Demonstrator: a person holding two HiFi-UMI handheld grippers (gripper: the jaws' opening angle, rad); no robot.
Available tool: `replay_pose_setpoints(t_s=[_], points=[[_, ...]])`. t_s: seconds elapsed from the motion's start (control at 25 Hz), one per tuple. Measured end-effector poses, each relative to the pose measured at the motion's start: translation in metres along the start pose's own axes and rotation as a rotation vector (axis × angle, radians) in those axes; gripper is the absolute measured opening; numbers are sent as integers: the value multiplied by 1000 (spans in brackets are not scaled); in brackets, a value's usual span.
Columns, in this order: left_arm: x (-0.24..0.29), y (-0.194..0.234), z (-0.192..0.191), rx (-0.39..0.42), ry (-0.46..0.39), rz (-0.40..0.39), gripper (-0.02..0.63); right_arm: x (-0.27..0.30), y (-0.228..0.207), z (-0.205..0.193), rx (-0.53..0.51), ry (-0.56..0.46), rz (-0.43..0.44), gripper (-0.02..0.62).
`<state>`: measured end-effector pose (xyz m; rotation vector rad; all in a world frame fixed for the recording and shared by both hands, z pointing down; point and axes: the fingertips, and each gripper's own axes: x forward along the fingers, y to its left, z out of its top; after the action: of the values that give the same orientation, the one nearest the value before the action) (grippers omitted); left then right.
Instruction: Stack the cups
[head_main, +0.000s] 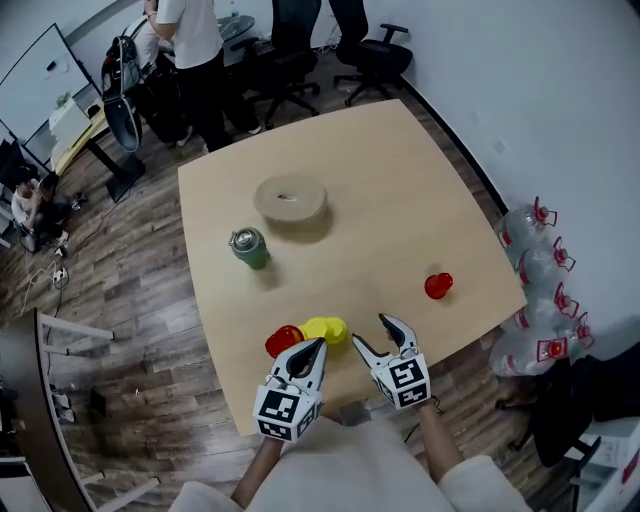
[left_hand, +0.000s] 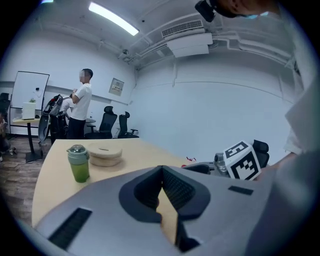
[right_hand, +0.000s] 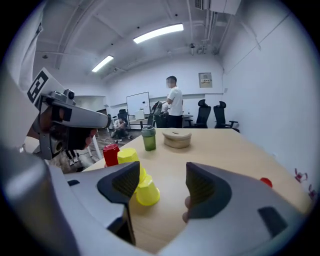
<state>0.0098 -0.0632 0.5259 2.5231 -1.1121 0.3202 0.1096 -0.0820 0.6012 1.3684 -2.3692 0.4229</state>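
Two yellow cups (head_main: 325, 329) sit close together near the table's front edge, with a red cup (head_main: 283, 340) just to their left. In the right gripper view one yellow cup (right_hand: 128, 156) stands upside down, the other yellow cup (right_hand: 147, 192) leans against it, and the red cup (right_hand: 111, 154) stands behind them. Another red cup (head_main: 438, 286) stands alone at the right. My left gripper (head_main: 315, 347) hovers over the red and yellow cups, jaws together and empty. My right gripper (head_main: 372, 333) is open just right of the yellow cups, with nothing between its jaws.
A green lidded bottle (head_main: 249, 247) and a round wooden box (head_main: 290, 198) stand further back on the table (head_main: 400, 180). A person (head_main: 195, 50) and office chairs (head_main: 372, 55) are beyond the far edge. Water jugs (head_main: 535, 270) lie on the floor to the right.
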Motion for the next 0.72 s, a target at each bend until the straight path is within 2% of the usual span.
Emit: replay_pose_setpoints(t_s=[0.4, 0.72], points=[[65, -67, -12, 37, 66, -162, 11, -66, -82, -42, 108, 13, -197, 287], [90, -96, -11, 57, 87, -196, 11, -81, -147, -80, 180, 44, -307, 287]])
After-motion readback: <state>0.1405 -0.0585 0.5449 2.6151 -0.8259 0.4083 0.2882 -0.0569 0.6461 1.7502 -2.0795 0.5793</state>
